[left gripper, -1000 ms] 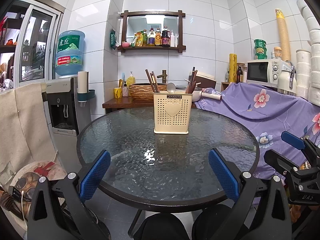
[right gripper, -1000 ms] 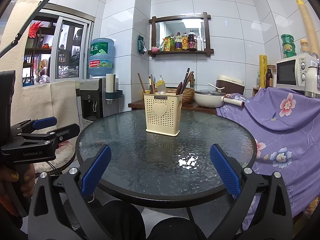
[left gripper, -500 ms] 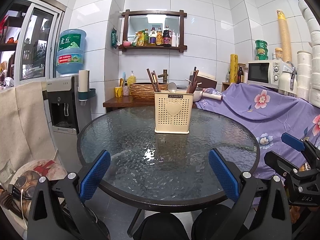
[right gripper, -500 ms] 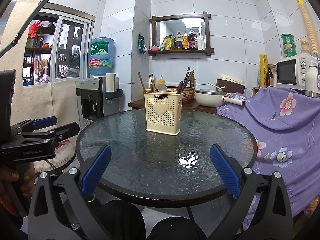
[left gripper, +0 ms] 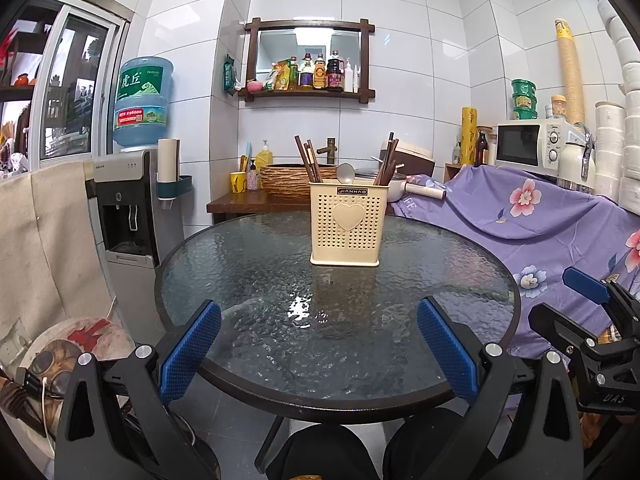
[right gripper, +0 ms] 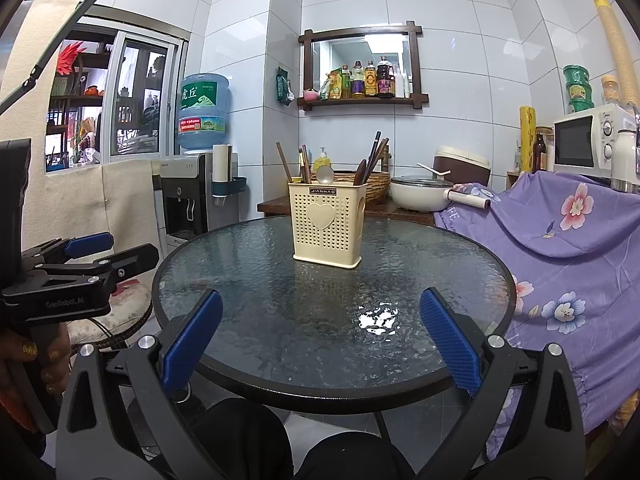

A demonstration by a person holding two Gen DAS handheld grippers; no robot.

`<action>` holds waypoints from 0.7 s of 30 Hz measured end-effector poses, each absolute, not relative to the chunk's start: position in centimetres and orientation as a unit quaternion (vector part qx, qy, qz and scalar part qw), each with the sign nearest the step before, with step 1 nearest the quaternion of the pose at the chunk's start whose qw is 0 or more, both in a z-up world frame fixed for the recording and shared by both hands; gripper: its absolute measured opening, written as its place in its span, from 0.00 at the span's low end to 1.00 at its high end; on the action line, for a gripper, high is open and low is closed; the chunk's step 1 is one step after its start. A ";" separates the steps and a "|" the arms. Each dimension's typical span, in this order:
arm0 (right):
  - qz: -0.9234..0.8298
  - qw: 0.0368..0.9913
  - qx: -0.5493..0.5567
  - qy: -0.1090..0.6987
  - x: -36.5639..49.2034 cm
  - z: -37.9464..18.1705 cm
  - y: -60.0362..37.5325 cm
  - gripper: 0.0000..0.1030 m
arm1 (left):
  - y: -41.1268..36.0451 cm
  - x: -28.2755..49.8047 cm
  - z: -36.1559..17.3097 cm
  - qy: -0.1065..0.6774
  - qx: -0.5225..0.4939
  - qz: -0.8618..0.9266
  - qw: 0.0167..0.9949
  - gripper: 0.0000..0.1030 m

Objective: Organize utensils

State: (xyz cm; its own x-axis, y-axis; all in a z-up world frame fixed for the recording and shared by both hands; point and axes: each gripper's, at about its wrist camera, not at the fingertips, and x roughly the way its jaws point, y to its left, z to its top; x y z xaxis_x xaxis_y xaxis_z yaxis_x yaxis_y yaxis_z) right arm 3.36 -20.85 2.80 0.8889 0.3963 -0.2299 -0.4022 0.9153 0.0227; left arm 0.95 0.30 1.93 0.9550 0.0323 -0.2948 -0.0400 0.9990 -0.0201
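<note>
A cream perforated utensil holder [left gripper: 346, 226] [right gripper: 328, 226] with a heart on its front stands upright toward the far side of a round glass table [left gripper: 336, 320] [right gripper: 332, 312]. Dark chopsticks [left gripper: 307, 160] [right gripper: 374, 156] and a metal spoon [left gripper: 345, 173] [right gripper: 325, 175] stick up out of it. My left gripper [left gripper: 320, 348] hangs open at the table's near edge, nothing between its blue pads. My right gripper [right gripper: 320, 344] is likewise open and empty at the near edge. Each gripper also shows at the side of the other's view.
A water dispenser [left gripper: 128, 200] stands left of the table. A purple flowered cloth [left gripper: 540, 220] covers furniture on the right, with a microwave [left gripper: 532, 144] behind. A wooden counter [left gripper: 240, 200] with a basket and a pot lies behind the table. A person's knees show below both grippers.
Both views have shifted very slightly; the holder and utensils stay put, and both grippers remain open and empty.
</note>
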 end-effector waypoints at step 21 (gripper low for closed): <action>0.206 0.971 -0.013 0.117 3.6 2.7 -20.9 0.94 | 0.4 0.9 1.8 0.151 -0.011 0.020 0.988 0.94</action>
